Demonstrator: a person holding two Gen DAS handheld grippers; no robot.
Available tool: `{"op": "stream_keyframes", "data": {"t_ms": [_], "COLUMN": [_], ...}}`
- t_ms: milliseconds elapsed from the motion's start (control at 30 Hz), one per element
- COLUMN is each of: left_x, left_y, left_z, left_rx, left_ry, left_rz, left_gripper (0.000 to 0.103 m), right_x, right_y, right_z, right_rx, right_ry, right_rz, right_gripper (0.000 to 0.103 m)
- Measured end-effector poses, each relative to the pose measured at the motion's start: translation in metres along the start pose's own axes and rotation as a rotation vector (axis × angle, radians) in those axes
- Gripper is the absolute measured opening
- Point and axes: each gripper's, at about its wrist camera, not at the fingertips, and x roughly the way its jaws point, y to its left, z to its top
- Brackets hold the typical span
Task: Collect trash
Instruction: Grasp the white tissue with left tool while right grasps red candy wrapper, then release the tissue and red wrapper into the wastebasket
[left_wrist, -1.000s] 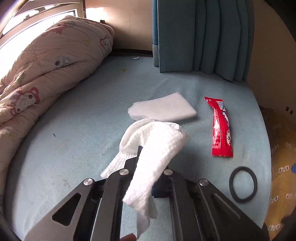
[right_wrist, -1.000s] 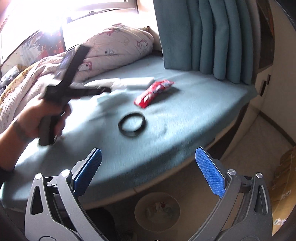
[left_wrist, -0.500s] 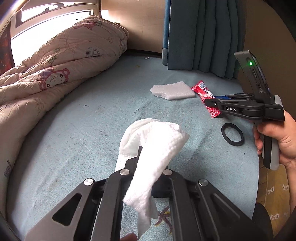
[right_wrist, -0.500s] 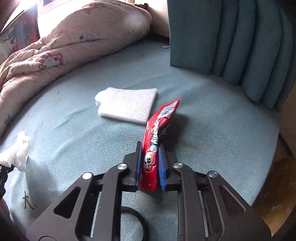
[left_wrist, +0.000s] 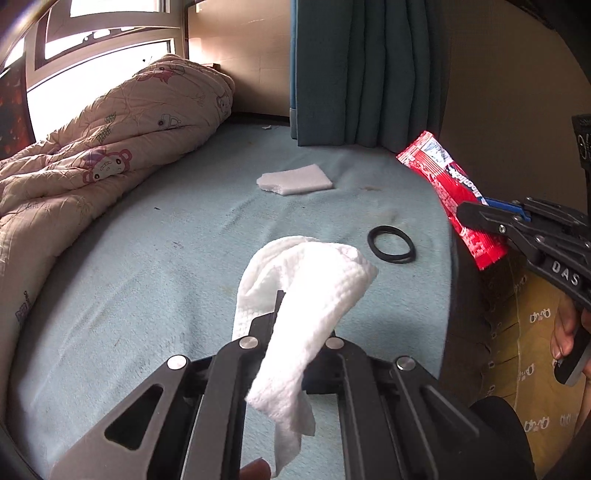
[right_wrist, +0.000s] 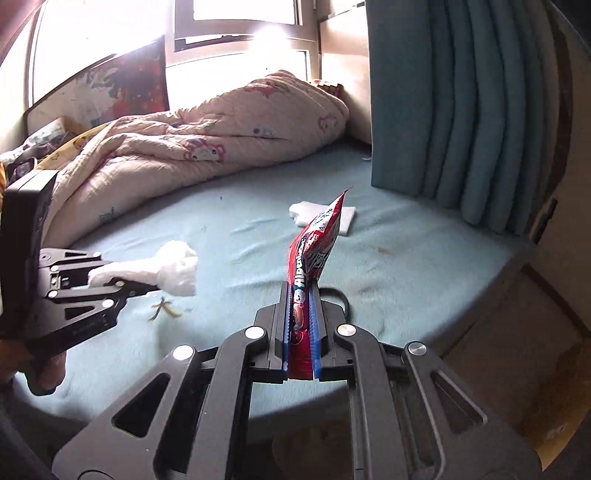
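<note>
The bed (left_wrist: 155, 258) has a pale blue sheet with a rounded near edge that drops to the floor on the right, where a yellow patterned mat (left_wrist: 535, 325) lies. A bunched pink quilt (left_wrist: 110, 147) fills the left side under the window, and a teal curtain (left_wrist: 362, 70) hangs at the back; between them the sheet is mostly bare.

The left gripper (left_wrist: 291, 317) has its fingers pressed together on a crumpled white paper towel (left_wrist: 314, 295), which drapes over them and hangs above the sheet. The right gripper (right_wrist: 300, 325) has its blue-padded fingers clamped on a red candy wrapper (right_wrist: 314, 251), which stands up from them, lifted clear of the bed near its right edge.

On the sheet lie a flat white foam piece (left_wrist: 295, 179) towards the curtain and a black ring (left_wrist: 391, 243) nearer the right edge, well apart from each other. A small yellowish scrap (right_wrist: 162, 308) lies below the left gripper.
</note>
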Motion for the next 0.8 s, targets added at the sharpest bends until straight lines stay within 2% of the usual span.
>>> {"op": "stream_keyframes", "data": {"t_ms": [133, 200, 367, 467, 533, 633, 800], "left_x": [-0.016, -0.025, -0.023, 0.005, 0.033, 0.084, 0.151], "left_y": [-0.038, -0.063, -0.133, -0.165, -0.179, -0.19, -0.206], "left_z": [-0.019, -0.032, -0.083, -0.118, -0.14, -0.17, -0.211], "left_rx": [0.023, 0.058, 0.136, 0.143, 0.145, 0.122, 0.171], "left_ry": [-0.004, -0.02, -0.019, -0.005, 0.011, 0.086, 0.176], "left_rz": [-0.034, -0.076, -0.16, -0.197, -0.195, -0.211, -0.181], "left_gripper": [0.005, 0.005, 0.005, 0.005, 0.005, 0.005, 0.005], "right_x": [-0.047, -0.064, -0.093, -0.099, -0.096, -0.087, -0.061], "right_y": [0.0, -0.004, -0.03, -0.047, -0.055, -0.062, -0.068], "right_z": [-0.045, -0.066, -0.112, -0.136, -0.15, -0.17, -0.195], "right_rx": [-0.017, -0.014, 0.017, 0.061, 0.089, 0.111, 0.134], "right_ry": [-0.006, 0.001, 0.044, 0.076, 0.112, 0.159, 0.235], "right_rz": [-0.019, -0.028, -0.086, -0.108, -0.111, -0.108, -0.092], "right_gripper": [0.009, 0.009, 0.009, 0.009, 0.009, 0.009, 0.009]}}
